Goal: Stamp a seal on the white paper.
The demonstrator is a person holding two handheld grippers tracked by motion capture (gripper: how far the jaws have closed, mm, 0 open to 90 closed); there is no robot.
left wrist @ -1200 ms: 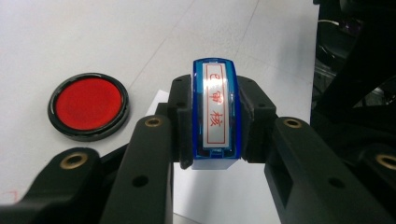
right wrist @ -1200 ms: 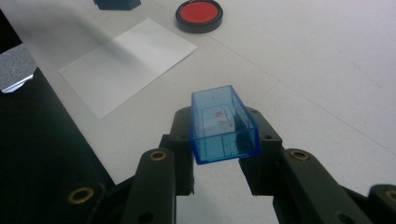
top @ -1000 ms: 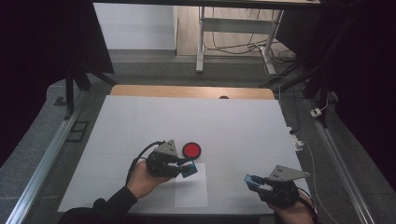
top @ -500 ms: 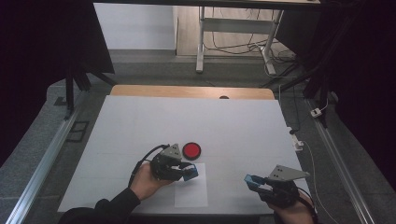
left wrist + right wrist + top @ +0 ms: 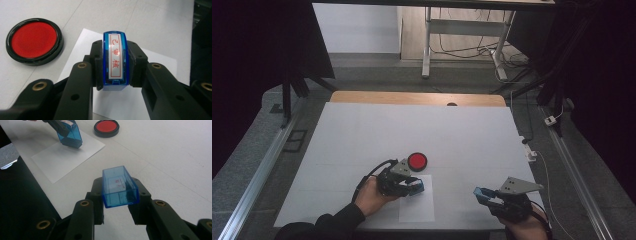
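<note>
the blue stamp (image 5: pixel 115 60) sits clamped between the jaws of the left gripper (image 5: pixel 115 75), label side up, over the white sheet of paper (image 5: pixel 160 65) on the surface, with the red ink pad (image 5: pixel 33 41) just beside the sheet. the right gripper (image 5: pixel 119 195) has its jaws closed on the clear blue stamp cap (image 5: pixel 119 186), held above the surface, well apart from the stamp.

We cannot see the stamp's (image 5: pixel 115 60) printing face, which is turned down toward the sheet of paper (image 5: pixel 417 199). Black jaws cover its flanks, as they do the blue cap's (image 5: pixel 119 186). The red marks inside that cap are too faint to read. The bottom edge crops the right hand (image 5: pixel 524 231).
</note>
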